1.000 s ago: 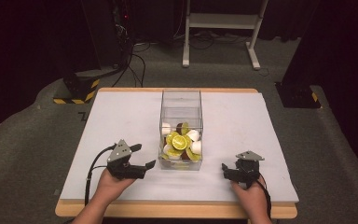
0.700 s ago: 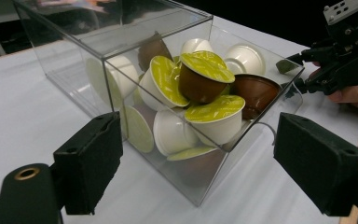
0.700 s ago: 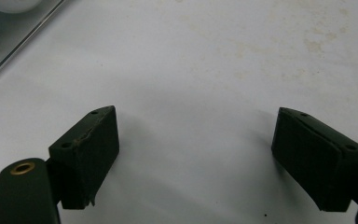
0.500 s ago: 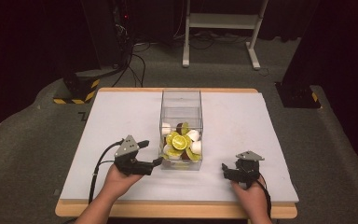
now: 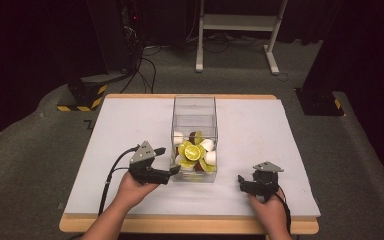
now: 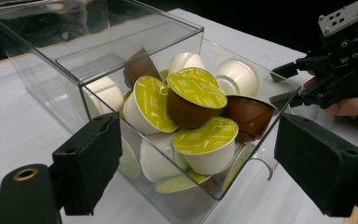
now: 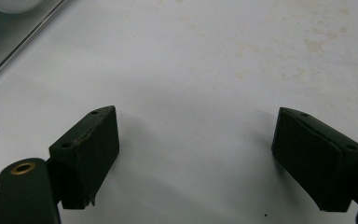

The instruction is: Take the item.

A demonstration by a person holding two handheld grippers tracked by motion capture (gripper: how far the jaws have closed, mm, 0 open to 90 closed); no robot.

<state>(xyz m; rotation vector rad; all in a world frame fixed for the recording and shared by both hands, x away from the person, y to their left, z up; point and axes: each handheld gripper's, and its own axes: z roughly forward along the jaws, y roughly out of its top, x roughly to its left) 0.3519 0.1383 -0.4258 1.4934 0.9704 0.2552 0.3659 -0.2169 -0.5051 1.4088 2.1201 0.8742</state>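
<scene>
A clear, hard-sided plastic box [image 5: 194,137] stands at the middle of the matte white table [image 5: 280,135], heaped with round coffee pods [image 6: 196,100] with foil lids. At its seven o'clock corner the left gripper [image 5: 169,162] is spread wide, gripping nothing. At four o'clock, well apart, the right gripper [image 5: 242,182] gapes equally empty.

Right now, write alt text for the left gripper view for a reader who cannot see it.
A clear plastic box heaped with coffee capsules, white and brown cups with lime-green foil lids, stands on a white table. The left gripper faces its near corner, black jaws wide open with nothing between them. The right gripper, held in a hand, shows at upper right.
</scene>
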